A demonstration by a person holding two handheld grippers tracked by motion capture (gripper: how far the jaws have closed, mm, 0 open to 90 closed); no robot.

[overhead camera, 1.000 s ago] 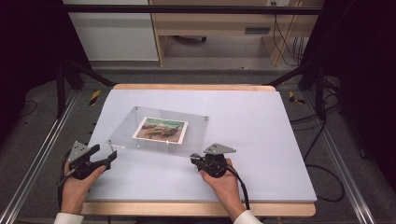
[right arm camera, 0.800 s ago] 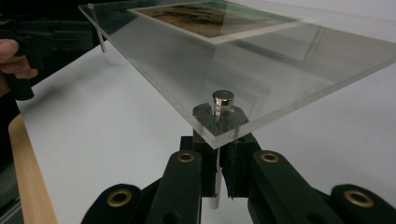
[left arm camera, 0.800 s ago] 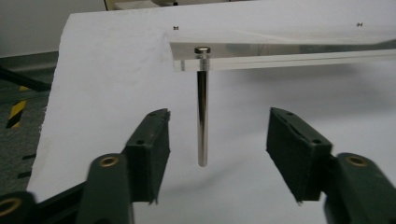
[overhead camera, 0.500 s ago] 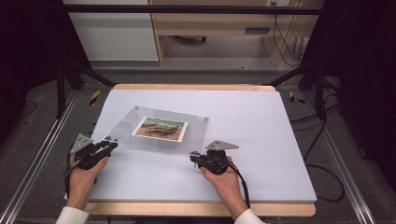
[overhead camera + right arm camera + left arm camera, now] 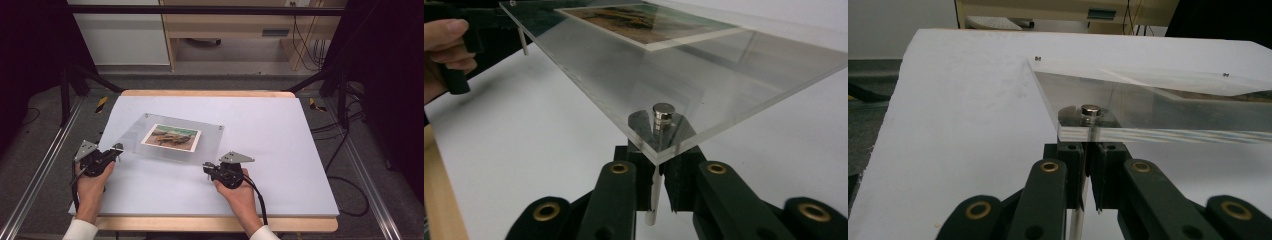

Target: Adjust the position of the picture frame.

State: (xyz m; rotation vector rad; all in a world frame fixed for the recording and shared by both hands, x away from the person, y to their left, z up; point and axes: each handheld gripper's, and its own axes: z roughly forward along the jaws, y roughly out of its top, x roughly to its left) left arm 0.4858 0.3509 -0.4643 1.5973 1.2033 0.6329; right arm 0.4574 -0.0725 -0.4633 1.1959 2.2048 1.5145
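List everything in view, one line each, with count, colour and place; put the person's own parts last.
Acrylic frame: one, clear, middle-left of the table, near edge lifted.
Photo: one, brown and green with a white border, inside the frame.
Metal pins: four, silver, one at each frame corner.
Table mat: one, pale lilac-white, covering the table top.
Table edge: one, light wood, around the mat.
Wooden desk: one, light wood, behind the table.
Left gripper: one, black, shut on the pin at the frame's near left corner; its jaws have just closed.
Right gripper: one, black, shut on the pin at the near right corner.
Hands: two, holding the grippers, white cuffs.
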